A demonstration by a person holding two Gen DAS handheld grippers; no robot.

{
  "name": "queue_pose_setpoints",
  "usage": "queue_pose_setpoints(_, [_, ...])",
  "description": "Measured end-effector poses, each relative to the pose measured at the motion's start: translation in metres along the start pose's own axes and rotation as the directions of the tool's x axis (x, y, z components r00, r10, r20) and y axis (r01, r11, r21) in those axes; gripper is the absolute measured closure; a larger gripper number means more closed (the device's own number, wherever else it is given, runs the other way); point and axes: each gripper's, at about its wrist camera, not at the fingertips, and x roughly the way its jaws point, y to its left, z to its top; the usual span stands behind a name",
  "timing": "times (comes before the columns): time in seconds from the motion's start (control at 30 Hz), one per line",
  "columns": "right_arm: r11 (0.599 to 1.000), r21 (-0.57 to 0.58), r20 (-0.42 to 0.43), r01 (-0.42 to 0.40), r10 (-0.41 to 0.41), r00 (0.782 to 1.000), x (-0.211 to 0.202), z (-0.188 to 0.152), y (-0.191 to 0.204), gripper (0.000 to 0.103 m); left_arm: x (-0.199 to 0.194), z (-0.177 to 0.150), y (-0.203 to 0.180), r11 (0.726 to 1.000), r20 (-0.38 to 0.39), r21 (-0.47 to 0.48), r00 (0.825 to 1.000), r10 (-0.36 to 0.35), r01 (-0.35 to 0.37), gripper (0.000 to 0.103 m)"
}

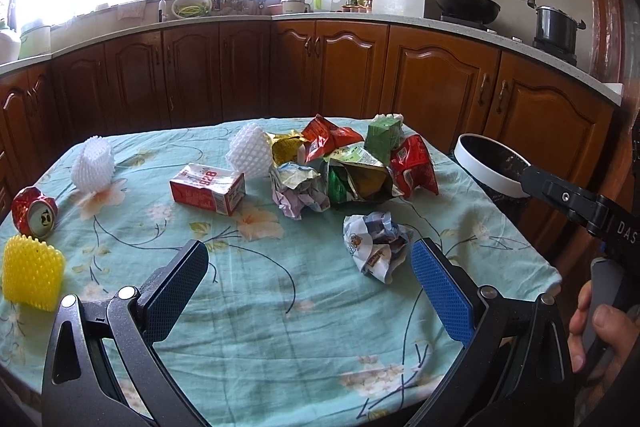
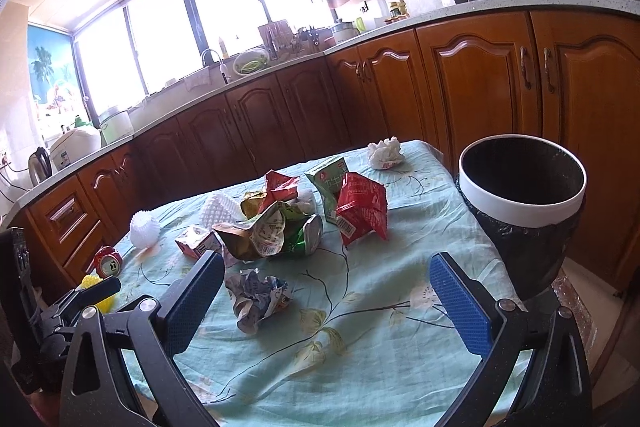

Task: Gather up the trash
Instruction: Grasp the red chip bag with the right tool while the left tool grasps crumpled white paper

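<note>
Soft printed cloth on the table [image 1: 280, 327]; glossy varnished wood cabinets [image 1: 440, 79]; shiny crinkled foil wrappers [image 1: 360, 183]; dented metal can [image 1: 34, 213].

We see our left gripper [image 1: 310, 291], black-framed with silver pivot screws, blue textured fingers [image 1: 440, 295]; our right gripper [image 2: 328, 307] is built the same.

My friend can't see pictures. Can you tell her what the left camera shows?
The open left gripper hovers over a table in a flowery green cloth, strewn with trash: a crumpled paper ball, snack wrappers, a red carton, a crushed can.
</note>
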Motion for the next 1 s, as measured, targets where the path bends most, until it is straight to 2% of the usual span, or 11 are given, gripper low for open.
queue_pose_setpoints(0.13, [1.0, 0.01, -0.044, -0.007, 0.007, 0.999, 0.016, 0.004, -0.006, 0.002, 0.014, 0.002, -0.004, 0.999, -0.044, 0.002, 0.998, -0.034, 0.034, 0.0])
queue_pose_setpoints(0.3, [0.999, 0.025, -0.11, -0.029, 0.031, 0.993, 0.04, 0.013, -0.014, 0.012, 0.032, 0.007, -0.012, 0.997, -0.093, 0.005, 0.993, -0.073, 0.074, 0.0])
queue_pose_setpoints(0.5, [0.998, 0.057, -0.177, -0.023, 0.033, 0.984, 0.077, 0.028, -0.025, 0.024, 0.062, 0.01, -0.018, 0.992, -0.183, -0.025, 0.975, -0.126, 0.123, 0.003])
queue_pose_setpoints(0.63, [0.997, 0.07, -0.23, -0.016, 0.032, 0.973, 0.107, 0.036, -0.032, 0.025, 0.078, 0.01, -0.024, 0.992, -0.223, -0.015, 0.967, -0.127, 0.127, 0.01])
queue_pose_setpoints(0.7, [0.997, 0.079, -0.256, -0.014, 0.033, 0.966, 0.121, 0.039, -0.035, 0.029, 0.086, 0.01, -0.028, 0.991, -0.24, -0.01, 0.962, -0.132, 0.133, 0.014])
queue_pose_setpoints(0.83, [0.997, 0.072, -0.297, -0.007, 0.028, 0.954, 0.147, 0.044, -0.04, 0.03, 0.101, 0.01, -0.035, 0.989, -0.275, 0.005, 0.951, -0.143, 0.15, 0.03])
queue_pose_setpoints(0.87, [0.998, 0.065, -0.308, -0.002, 0.022, 0.951, 0.153, 0.045, -0.04, 0.033, 0.103, 0.01, -0.036, 0.987, -0.282, 0.006, 0.948, -0.15, 0.158, 0.035])
queue_pose_setpoints(0.9, [0.998, 0.064, -0.317, -0.003, 0.023, 0.948, 0.158, 0.045, -0.041, 0.04, 0.105, 0.009, -0.038, 0.986, -0.288, 0.008, 0.945, -0.155, 0.165, 0.038])
queue_pose_setpoints(0.93, [0.998, 0.068, -0.324, -0.01, 0.031, 0.946, 0.164, 0.045, -0.042, 0.045, 0.108, 0.009, -0.038, 0.985, -0.295, 0.011, 0.942, -0.16, 0.171, 0.045])
queue_pose_setpoints(0.97, [0.998, 0.066, -0.33, -0.017, 0.038, 0.943, 0.168, 0.044, -0.043, 0.058, 0.11, 0.01, -0.039, 0.984, -0.303, 0.013, 0.938, -0.166, 0.178, 0.053])
queue_pose_setpoints(1.0, [0.998, 0.064, -0.333, -0.026, 0.046, 0.942, 0.172, 0.044, -0.044, 0.062, 0.111, 0.009, -0.041, 0.983, -0.306, 0.015, 0.937, -0.171, 0.184, 0.056])
